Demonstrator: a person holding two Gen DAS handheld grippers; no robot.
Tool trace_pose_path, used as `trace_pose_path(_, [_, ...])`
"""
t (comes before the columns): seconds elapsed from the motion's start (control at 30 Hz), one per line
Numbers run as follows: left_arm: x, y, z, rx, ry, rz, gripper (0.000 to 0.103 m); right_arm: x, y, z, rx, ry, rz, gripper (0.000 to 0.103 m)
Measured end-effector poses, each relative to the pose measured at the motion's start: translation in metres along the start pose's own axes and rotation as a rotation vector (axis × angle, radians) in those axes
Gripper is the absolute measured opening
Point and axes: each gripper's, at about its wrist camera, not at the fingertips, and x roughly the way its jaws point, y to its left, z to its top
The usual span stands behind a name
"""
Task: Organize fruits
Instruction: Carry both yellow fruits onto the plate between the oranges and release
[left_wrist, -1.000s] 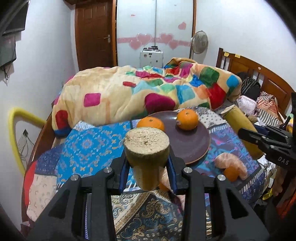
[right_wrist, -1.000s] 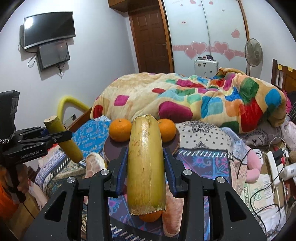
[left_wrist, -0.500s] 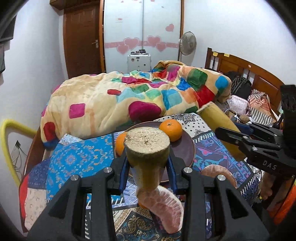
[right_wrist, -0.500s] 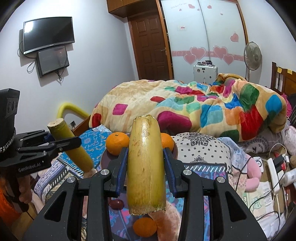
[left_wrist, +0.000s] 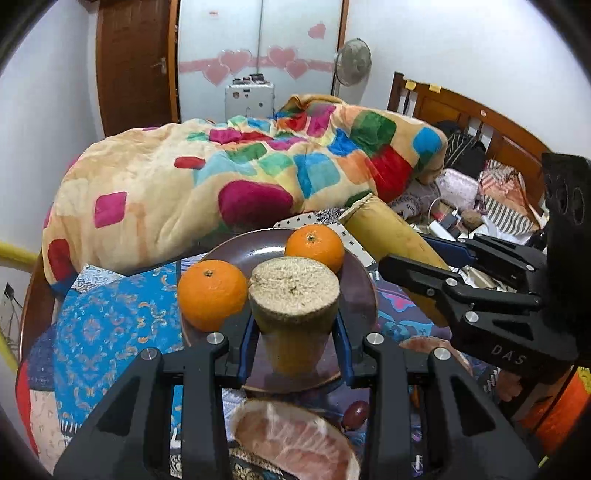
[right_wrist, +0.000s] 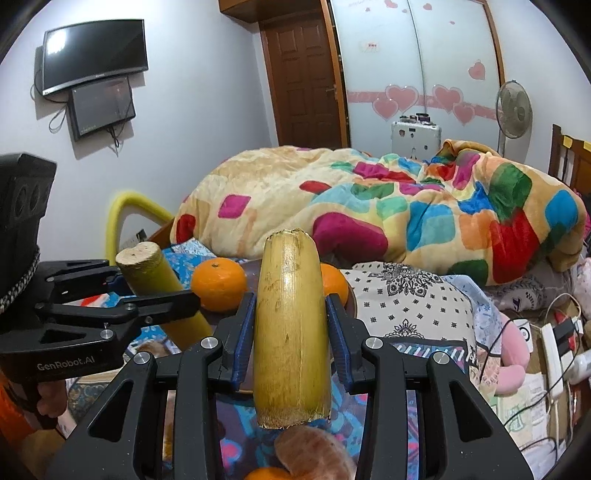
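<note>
Cane pieces fill both grippers. The left gripper (left_wrist: 294, 343) is clamped on a short cane (left_wrist: 293, 306), its blue pads pressing both sides and its pale cut end facing the camera; the piece hangs over the near part of a dark plate (left_wrist: 354, 295). The right gripper (right_wrist: 291, 336) is closed on a longer yellow cane (right_wrist: 291, 328) that points up and away between its pads (the left wrist view shows this same piece slanting toward the plate's right rim).

Two oranges sit on the plate: one (left_wrist: 211, 293) at its left edge, just beside the short cane, the other (left_wrist: 314, 247) at the far side. A peeled pomelo segment (left_wrist: 295, 443) lies on the patterned cloth (left_wrist: 110, 314) in front of the plate, with a small dark grape (left_wrist: 355, 412) just to its right. A second peeled segment (right_wrist: 314, 454) and a bit of another orange (right_wrist: 267, 473) show under the long cane in the right wrist view.

A colourful blanket (left_wrist: 221, 184) is heaped behind the plate.
</note>
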Motion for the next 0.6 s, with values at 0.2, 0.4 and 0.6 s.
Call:
trace_pose_path(0.2, [0.027,0.009,0.006,-0.016,0.054,-0.014,0.036,0.010,-0.005,0.002,-0.028,0.023,-0.023,0.035])
trace_pose_path(0.4, [0.040,0.018,0.016,-0.049,0.071,-0.022,0.037,0.018,-0.005,0.007,-0.053,0.029,-0.025,0.035])
trace_pose_path(0.6, [0.047,0.025,0.023,-0.075,0.061,0.026,0.052,0.026,-0.006,0.008,-0.051,0.042,-0.018,0.035])
